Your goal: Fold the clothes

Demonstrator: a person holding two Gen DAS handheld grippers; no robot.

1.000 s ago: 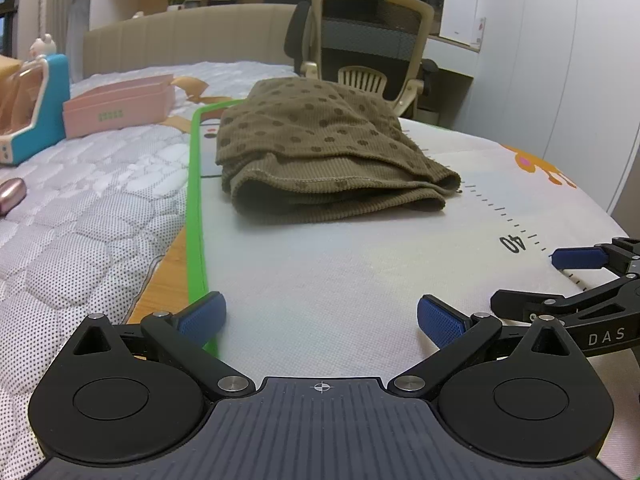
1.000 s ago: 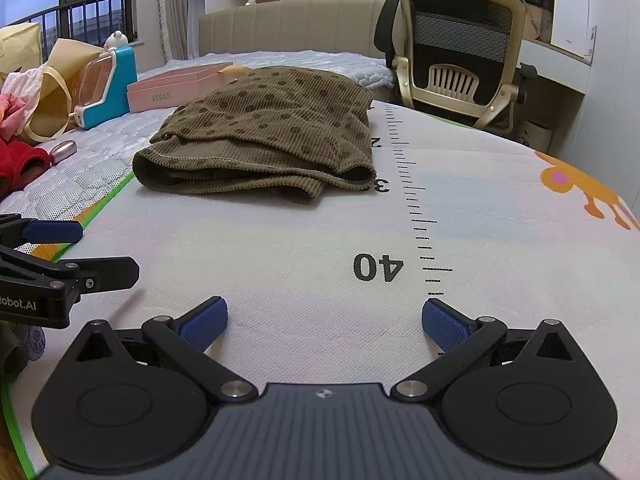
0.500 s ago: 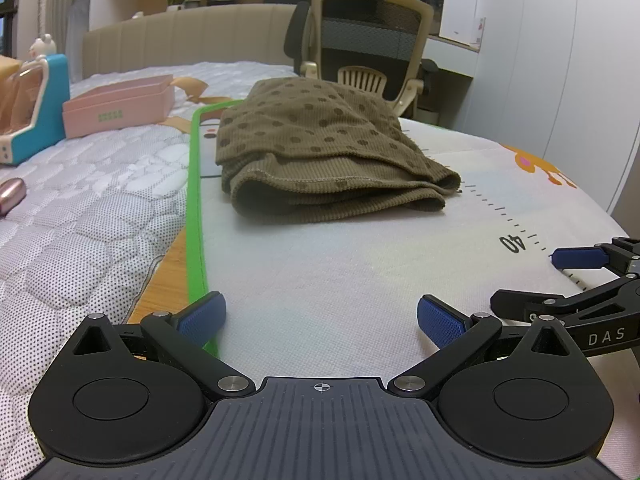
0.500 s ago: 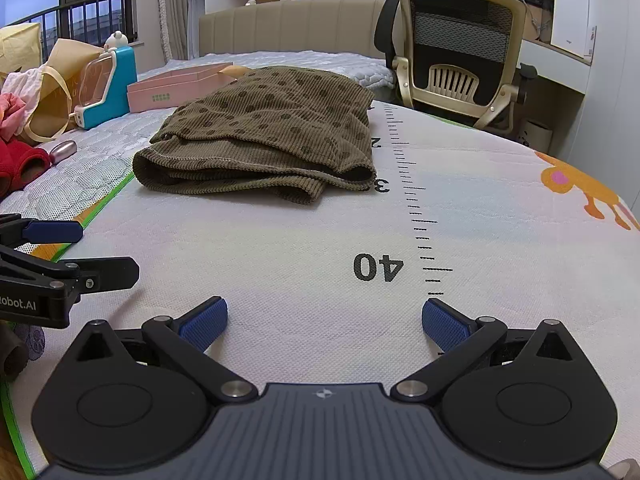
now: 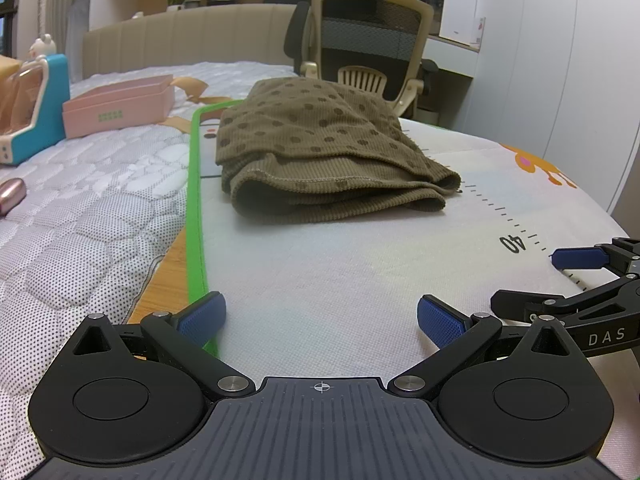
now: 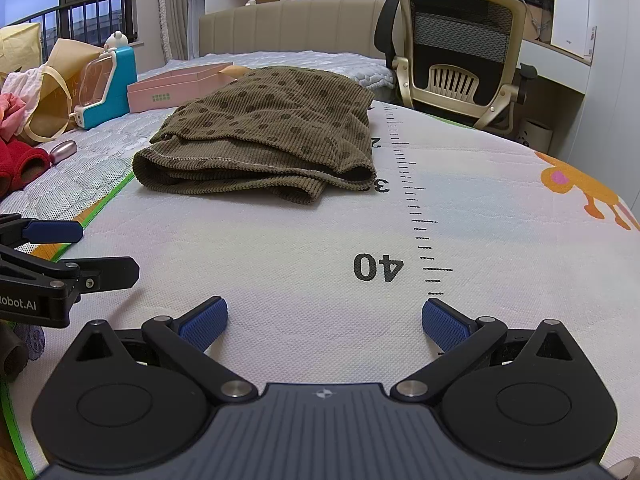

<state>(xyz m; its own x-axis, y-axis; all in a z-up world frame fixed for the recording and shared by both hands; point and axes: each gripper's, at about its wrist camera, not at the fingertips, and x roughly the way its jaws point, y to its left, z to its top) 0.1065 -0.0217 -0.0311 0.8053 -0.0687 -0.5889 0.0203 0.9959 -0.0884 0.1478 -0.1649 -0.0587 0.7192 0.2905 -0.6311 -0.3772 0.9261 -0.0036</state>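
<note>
- Nothing has changed over the last second: both of my grippers sit where they were, low over the near end of the white mat (image 5: 340, 280), and the garment has not shifted.
- My left gripper (image 5: 320, 316) has its jaws spread wide and empty; my right gripper (image 6: 324, 318) is the same, jaws spread, pinching nothing.
- The brown dotted garment (image 5: 320, 160) lies at 12 o'clock from the left gripper and about 11 o'clock from the right, already stacked in layers on the mat, well apart from both.
- I judge the fold is finished or paused; any further tidy means reaching forward.
- Around it: a pink box (image 5: 116, 110) and a blue toy case (image 6: 110, 88) at 10 o'clock on the bed, an office chair (image 6: 460, 52) at 1 o'clock behind the mat.
- Nothing stands between my jaws and the garment.
</note>
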